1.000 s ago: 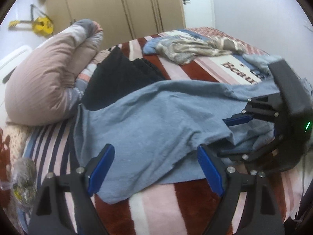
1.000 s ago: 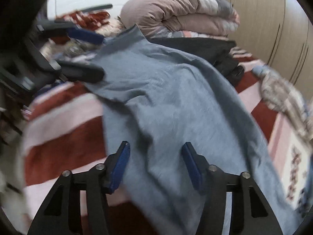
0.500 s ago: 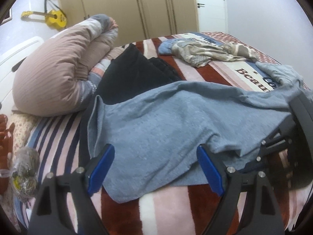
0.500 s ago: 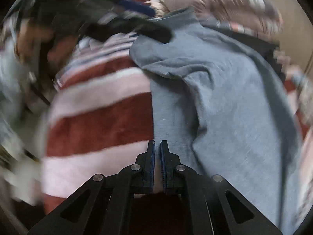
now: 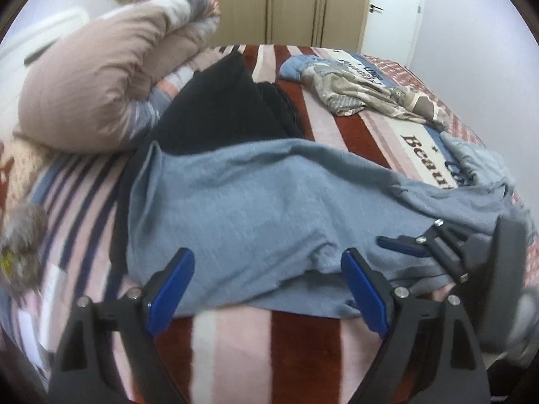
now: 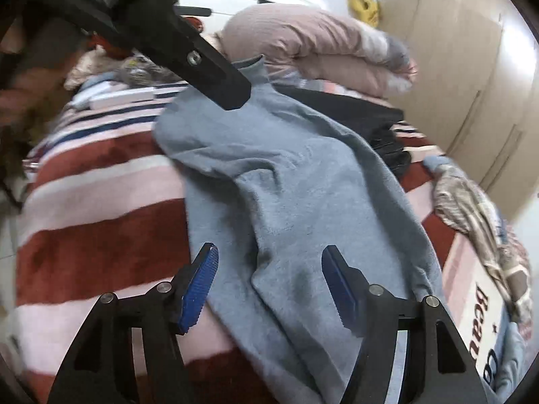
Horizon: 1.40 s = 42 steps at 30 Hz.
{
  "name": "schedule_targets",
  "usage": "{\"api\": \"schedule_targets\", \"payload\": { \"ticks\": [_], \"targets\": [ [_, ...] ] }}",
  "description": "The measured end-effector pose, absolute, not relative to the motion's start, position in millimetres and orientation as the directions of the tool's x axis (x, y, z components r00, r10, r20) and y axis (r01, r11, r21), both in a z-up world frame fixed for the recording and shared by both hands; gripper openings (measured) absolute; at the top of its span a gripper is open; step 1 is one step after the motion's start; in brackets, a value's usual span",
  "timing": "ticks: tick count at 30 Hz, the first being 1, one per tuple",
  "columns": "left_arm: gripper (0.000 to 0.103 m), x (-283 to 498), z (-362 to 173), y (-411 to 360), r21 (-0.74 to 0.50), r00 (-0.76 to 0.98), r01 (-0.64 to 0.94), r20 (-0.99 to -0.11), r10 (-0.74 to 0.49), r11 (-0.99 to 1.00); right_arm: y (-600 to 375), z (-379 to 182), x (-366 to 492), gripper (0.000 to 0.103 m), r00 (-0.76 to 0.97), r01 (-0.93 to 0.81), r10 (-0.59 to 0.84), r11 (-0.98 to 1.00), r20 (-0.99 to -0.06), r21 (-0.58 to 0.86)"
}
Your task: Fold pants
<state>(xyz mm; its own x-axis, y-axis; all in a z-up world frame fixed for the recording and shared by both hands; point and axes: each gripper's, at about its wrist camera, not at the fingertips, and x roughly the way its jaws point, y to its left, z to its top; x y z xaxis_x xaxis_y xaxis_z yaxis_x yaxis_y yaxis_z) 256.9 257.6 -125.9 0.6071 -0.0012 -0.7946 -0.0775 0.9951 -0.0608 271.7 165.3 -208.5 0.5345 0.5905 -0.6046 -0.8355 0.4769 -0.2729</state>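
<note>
Half a second ago the right gripper (image 6: 269, 289) had its blue-padded fingers pressed together at the edge of the cloth; now they stand wide apart, holding nothing, with a ridge of the grey-blue soft knit pants (image 6: 286, 181) lying between them. From the left wrist view, going left to right: a plump dusty-pink quilted duvet roll (image 5: 97, 80) sits at the head of the bed, a black folded garment (image 5: 222, 107) lies beside it and partly under the far edge of the pants (image 5: 256, 208), and a crumpled beige patterned cloth (image 5: 367, 94) rests farther right, well apart. All of it lies on the fleecy striped blanket of dark red, pink and white bands (image 5: 289, 346). The pants spread across the blanket in a broad, wrinkled sheet, their near hem falling between and just beyond the tips of the left gripper (image 5: 269, 289), whose ribbed blue pads (image 5: 168, 289) are spread wide and grip nothing. That gripper is held low, pointing across the bed toward the wooden wardrobe doors (image 5: 286, 3). On the far right of this view the right gripper (image 5: 414, 245) comes in sideways over the pants' right end. In the right wrist view the left gripper's black finger (image 6: 215, 80) angles down from upper left over the far corner of the pants.
</note>
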Motion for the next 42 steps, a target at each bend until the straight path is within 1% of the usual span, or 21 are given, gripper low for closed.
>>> {"api": "schedule_targets", "payload": {
  "ticks": [3,5,6,10,13,14,16,17,18,20,22,25,28,30,33,35,36,38,39,41,42],
  "targets": [
    [0.086,255,-124,262,-0.107,0.599,-0.098,-0.8,-0.027,0.989,169,-205,267,0.057,0.601,-0.793,0.584,0.519,-0.545,-0.318],
    [0.086,256,-121,263,-0.103,0.596,-0.089,-0.802,-0.03,0.991,170,-199,270,0.048,0.619,-0.78,0.583,0.538,-0.526,-0.321],
    [0.086,257,-119,263,-0.097,0.595,-0.083,-0.803,-0.029,0.992,172,-198,273,0.038,0.627,-0.772,0.572,0.548,-0.528,-0.323],
    [0.086,260,-114,269,-0.098,0.589,-0.089,-0.807,-0.027,0.991,182,-204,292,0.028,0.6,-0.782,0.518,0.541,-0.61,-0.31],
    [0.086,263,-117,278,-0.133,0.573,-0.109,-0.818,-0.047,0.985,185,-202,290,0.028,0.567,-0.804,0.523,0.519,-0.637,-0.289],
    [0.086,264,-118,279,-0.141,0.564,-0.116,-0.824,-0.052,0.983,186,-203,288,0.027,0.569,-0.804,0.518,0.515,-0.639,-0.298],
    [0.086,264,-120,281,-0.149,0.552,-0.121,-0.832,-0.058,0.981,187,-202,286,0.024,0.635,-0.759,0.48,0.532,-0.606,-0.375],
    [0.086,264,-120,283,-0.153,0.547,-0.124,-0.835,-0.062,0.98,188,-203,288,0.02,0.653,-0.744,0.465,0.543,-0.598,-0.391],
    [0.086,263,-120,283,-0.157,0.544,-0.126,-0.836,-0.064,0.98,189,-203,292,0.004,0.653,-0.74,0.456,0.553,-0.604,-0.383],
    [0.086,263,-120,287,-0.166,0.539,-0.136,-0.84,-0.068,0.977,190,-200,302,0.002,0.582,-0.784,0.483,0.547,-0.654,-0.294],
    [0.086,263,-120,290,-0.175,0.532,-0.148,-0.844,-0.071,0.974,192,-194,298,0.0,0.521,-0.831,0.531,0.496,-0.669,-0.253],
    [0.086,262,-120,295,-0.186,0.523,-0.168,-0.849,-0.073,0.968,196,-183,283,0.0,0.458,-0.874,0.559,0.422,-0.691,-0.239],
    [0.086,260,-119,300,-0.191,0.513,-0.181,-0.855,-0.073,0.965,194,-180,290,0.0,0.382,-0.896,0.566,0.42,-0.731,-0.143],
    [0.086,258,-118,303,-0.188,0.505,-0.186,-0.86,-0.07,0.964,197,-182,286,0.0,0.368,-0.909,0.56,0.386,-0.743,-0.159],
    [0.086,259,-119,310,-0.175,0.492,-0.198,-0.868,-0.057,0.964,203,-195,286,0.001,0.295,-0.938,0.528,0.321,-0.796,-0.135],
    [0.086,260,-117,317,-0.179,0.486,-0.222,-0.872,-0.051,0.958,206,-206,293,0.005,0.287,-0.931,0.482,0.345,-0.828,-0.122],
    [0.086,261,-116,320,-0.187,0.486,-0.231,-0.872,-0.053,0.955,206,-209,298,0.004,0.279,-0.923,0.458,0.37,-0.844,-0.104],
    [0.086,262,-110,328,-0.192,0.48,-0.247,-0.876,-0.052,0.95,203,-202,303,0.016,0.256,-0.912,0.46,0.406,-0.85,-0.055],
    [0.086,263,-107,332,-0.192,0.471,-0.257,-0.881,-0.05,0.947,201,-193,303,0.03,0.256,-0.908,0.475,0.418,-0.842,-0.04],
    [0.087,264,-103,341,-0.205,0.453,-0.279,-0.89,-0.059,0.938,193,-173,302,0.047,0.242,-0.906,0.525,0.423,-0.816,0.004],
    [0.087,264,-103,346,-0.219,0.445,-0.287,-0.892,-0.072,0.933,189,-166,303,0.047,0.22,-0.905,0.543,0.423,-0.811,0.037]
  ]
}}
